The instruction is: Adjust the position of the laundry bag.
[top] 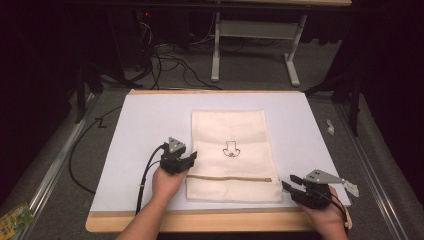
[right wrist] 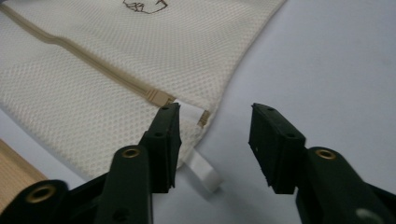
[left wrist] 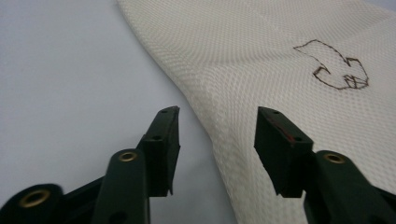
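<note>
A cream mesh bag (top: 231,152) is lying flat at the desk (top: 150,120) centre. The left gripper (top: 186,161) is sitting at its left edge, jaws spread. The right gripper (top: 292,182) is sitting at its near right corner, jaws spread.

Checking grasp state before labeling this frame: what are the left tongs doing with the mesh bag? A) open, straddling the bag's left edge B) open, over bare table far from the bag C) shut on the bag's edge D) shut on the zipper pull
A: the left tongs stand open, one jaw over the table, the other over the mesh bag.
</note>
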The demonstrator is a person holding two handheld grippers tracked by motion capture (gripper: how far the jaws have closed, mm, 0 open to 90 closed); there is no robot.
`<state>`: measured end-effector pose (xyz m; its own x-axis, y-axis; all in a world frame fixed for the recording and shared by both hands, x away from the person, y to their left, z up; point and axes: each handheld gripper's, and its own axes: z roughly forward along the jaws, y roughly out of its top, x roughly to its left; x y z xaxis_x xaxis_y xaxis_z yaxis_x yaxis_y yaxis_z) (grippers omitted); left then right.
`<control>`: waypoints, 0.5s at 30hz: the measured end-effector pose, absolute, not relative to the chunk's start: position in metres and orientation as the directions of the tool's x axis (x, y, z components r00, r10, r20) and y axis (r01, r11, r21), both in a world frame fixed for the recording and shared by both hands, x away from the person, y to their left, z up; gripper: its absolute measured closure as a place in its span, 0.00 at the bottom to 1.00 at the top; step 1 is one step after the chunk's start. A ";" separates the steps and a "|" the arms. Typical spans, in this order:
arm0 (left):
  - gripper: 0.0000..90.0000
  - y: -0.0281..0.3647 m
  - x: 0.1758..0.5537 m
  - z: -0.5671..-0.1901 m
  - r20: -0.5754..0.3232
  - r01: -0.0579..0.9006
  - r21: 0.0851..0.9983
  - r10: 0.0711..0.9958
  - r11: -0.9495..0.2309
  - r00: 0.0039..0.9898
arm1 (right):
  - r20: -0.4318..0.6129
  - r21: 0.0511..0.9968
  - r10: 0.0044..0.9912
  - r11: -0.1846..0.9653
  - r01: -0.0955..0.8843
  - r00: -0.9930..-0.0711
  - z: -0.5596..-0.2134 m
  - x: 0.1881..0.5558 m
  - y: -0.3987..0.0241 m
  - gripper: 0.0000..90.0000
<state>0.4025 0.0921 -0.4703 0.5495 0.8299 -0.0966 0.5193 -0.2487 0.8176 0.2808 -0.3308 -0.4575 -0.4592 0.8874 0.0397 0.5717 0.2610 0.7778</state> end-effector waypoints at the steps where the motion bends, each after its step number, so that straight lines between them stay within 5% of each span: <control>1: 0.51 0.095 0.395 -0.468 -0.102 0.518 0.816 0.819 -0.256 0.565 | 0.041 0.776 0.889 0.260 0.575 -0.457 -0.455 0.283 -0.334 0.56; 7: 0.28 0.104 0.357 -0.451 -0.098 0.456 0.849 0.770 -0.266 0.630 | 0.161 0.813 0.908 0.099 0.574 -0.386 -0.454 0.284 -0.354 0.50; 12: 0.26 0.107 0.340 -0.450 -0.021 0.400 0.858 0.757 -0.321 0.654 | 0.141 0.801 0.901 0.140 0.582 -0.411 -0.460 0.293 -0.345 0.58; 15: 0.28 0.111 0.338 -0.452 -0.048 0.418 0.855 0.756 -0.307 0.653 | 0.142 0.776 0.886 0.176 0.605 -0.440 -0.463 0.302 -0.331 0.62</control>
